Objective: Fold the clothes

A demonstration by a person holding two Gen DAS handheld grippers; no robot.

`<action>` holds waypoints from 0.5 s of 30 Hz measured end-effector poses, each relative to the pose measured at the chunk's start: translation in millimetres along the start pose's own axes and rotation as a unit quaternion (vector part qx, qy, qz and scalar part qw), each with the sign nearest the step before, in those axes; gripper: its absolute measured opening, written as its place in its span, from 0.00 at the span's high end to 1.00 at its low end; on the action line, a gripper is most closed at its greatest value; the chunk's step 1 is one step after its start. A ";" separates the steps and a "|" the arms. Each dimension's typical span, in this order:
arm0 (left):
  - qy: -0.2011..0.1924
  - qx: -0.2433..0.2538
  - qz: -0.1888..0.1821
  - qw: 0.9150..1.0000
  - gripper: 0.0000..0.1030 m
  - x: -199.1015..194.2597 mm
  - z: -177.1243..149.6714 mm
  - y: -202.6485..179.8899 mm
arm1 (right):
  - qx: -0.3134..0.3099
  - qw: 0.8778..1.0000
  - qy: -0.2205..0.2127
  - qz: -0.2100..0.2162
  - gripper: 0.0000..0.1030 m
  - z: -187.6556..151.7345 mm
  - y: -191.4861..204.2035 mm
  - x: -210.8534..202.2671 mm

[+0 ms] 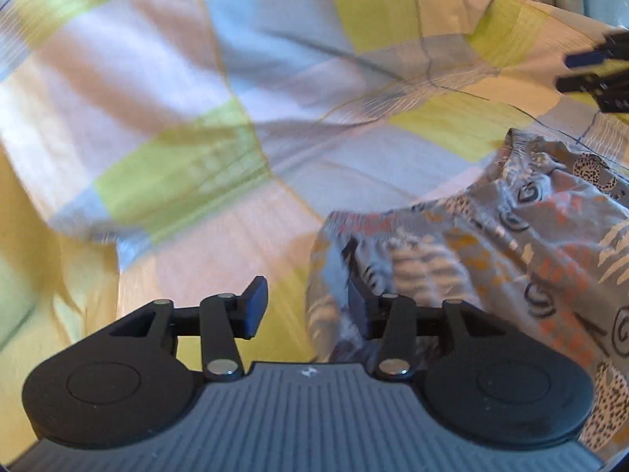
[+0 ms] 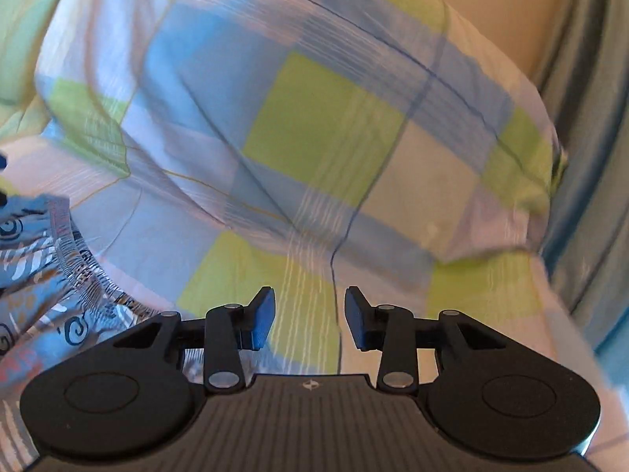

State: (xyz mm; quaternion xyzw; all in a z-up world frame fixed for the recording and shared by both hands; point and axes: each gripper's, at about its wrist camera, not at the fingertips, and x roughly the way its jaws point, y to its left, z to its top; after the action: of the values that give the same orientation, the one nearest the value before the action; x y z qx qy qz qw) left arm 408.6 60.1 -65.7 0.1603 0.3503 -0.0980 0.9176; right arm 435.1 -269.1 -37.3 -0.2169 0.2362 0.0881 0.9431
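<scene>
- While both pairs of fingers stand apart with nothing pressed between them, the patterned garment (image 1: 511, 244) lies bunched on the checked bed cover (image 1: 196, 137), to the right of the left gripper (image 1: 306, 306) and reaching in under its right finger.
- From the right wrist view the same garment (image 2: 51, 275) sits at the lower left, beside the right gripper (image 2: 308, 316), whose open fingers frame only bed cover.
- The right gripper (image 1: 593, 70) also shows at the far right edge of the left view, beyond the garment's gathered, elastic-looking hem.
- My reading is that the step in hand is a fresh grasp at two edges, since neither gripper holds cloth now.
- To do it well, aim each gripper at one clean edge or corner of the garment, not at the heaped middle, so only the intended layer gets pinched.
- Keep the fingers low enough to slide under the hem without catching the cover beneath; the two fabrics lie in contact and could be taken together.
- Both views are smeared, so exact corner positions cannot be told; slowing before closing would help.
- A large pillow (image 2: 314, 118) sits ahead, well clear of the garment.
</scene>
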 end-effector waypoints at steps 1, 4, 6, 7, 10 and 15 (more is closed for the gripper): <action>0.002 -0.018 -0.008 1.000 0.59 -0.6 -3.3 6.3 | 0.012 1.000 0.011 0.004 0.60 -8.0 -4.6 -0.4; 0.004 -0.058 -0.040 0.998 0.59 3.5 -4.0 18.3 | 0.044 0.998 0.040 0.029 0.60 -30.1 -17.7 -10.4; 0.001 -0.074 -0.060 0.995 0.59 8.9 0.2 22.2 | 0.060 0.995 0.055 0.057 0.60 -40.1 -22.2 -10.7; 0.000 -0.081 -0.070 0.994 0.59 12.2 2.6 23.3 | 0.063 0.994 0.059 0.062 0.60 -41.2 -23.8 -6.6; -0.001 -0.090 -0.097 0.991 0.59 28.6 12.3 19.7 | 0.063 0.991 0.065 0.095 0.58 -40.6 -24.9 9.3; 0.000 -0.080 -0.120 0.990 0.62 59.7 26.5 12.1 | 0.045 0.986 0.078 0.143 0.49 -35.2 -24.1 41.1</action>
State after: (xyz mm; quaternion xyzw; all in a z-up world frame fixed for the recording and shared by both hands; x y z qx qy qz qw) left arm 472.2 57.7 -84.6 0.0436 0.3742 -0.1788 0.9089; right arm 463.1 -303.7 -76.3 -0.1443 0.3413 0.1946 0.9082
